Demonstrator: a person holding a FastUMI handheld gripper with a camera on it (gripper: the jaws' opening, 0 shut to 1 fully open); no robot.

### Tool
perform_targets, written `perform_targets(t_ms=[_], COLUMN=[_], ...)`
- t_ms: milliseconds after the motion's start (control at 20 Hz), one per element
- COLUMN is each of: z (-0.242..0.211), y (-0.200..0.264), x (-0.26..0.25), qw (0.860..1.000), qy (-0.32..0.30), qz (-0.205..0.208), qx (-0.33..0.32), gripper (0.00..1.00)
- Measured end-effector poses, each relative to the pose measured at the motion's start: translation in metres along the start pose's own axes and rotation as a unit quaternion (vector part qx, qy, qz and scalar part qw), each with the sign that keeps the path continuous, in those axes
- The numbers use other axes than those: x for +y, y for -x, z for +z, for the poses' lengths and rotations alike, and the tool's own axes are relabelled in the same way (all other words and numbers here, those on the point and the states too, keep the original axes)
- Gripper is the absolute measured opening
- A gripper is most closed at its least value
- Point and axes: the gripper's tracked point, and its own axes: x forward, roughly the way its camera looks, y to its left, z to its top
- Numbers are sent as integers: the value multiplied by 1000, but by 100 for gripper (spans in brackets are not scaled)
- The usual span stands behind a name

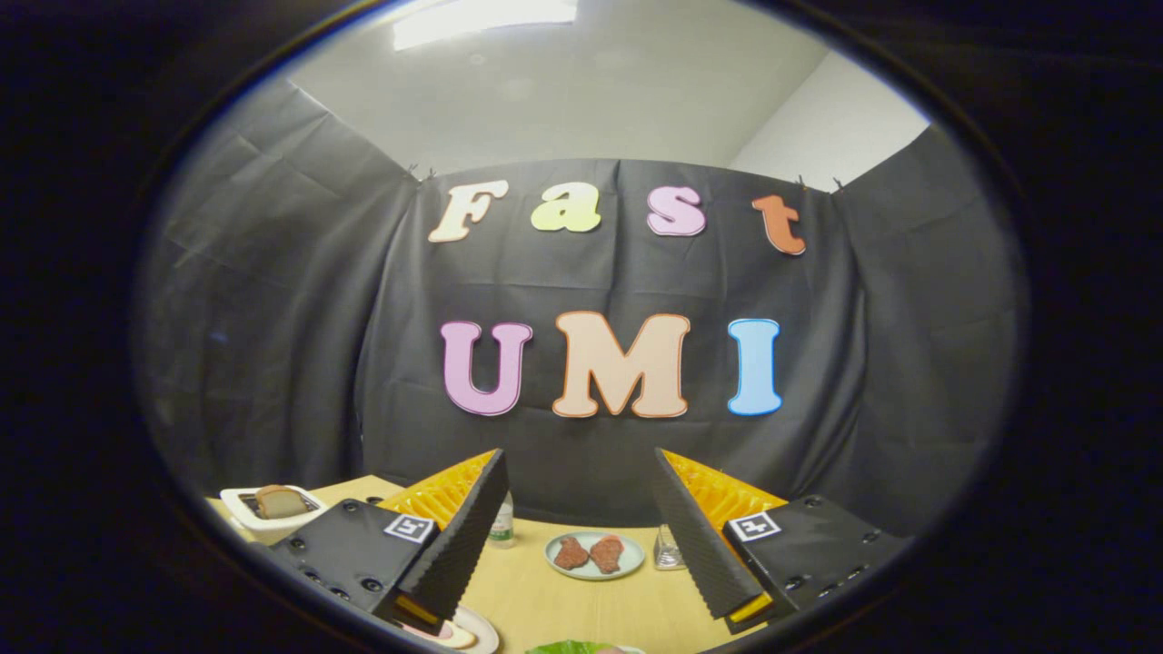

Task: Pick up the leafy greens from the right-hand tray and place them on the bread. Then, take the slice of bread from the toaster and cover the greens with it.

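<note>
My gripper (579, 463) is held up above the wooden table (536, 595), its two black fingers (472, 527) spread wide apart with nothing between them. Below, between the finger bases, a sliver of leafy greens (572, 648) peeks up from the near side of the table. Under the left finger lies a plate (472, 631) with what looks like bread on it, mostly hidden. Beyond the left finger stands a white toaster (268, 509) with a slice of bread (280, 500) sticking out of its slot.
A pale blue plate (595, 554) with two pieces of red meat sits on the table beyond the fingers. A small bottle (502, 527) stands beside the left finger, and a small clear container (669, 549) by the right finger.
</note>
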Motion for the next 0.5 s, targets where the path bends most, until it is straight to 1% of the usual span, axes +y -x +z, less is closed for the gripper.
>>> perform_targets(t_ms=[200,350,500], z=[-1,-5,-11], y=[1,1,1], x=[0,7,8], qw=[1000,1000,999], qy=[4,-1,12], qz=[6,25,43], qx=[-1,7,16], gripper=[100,100,100])
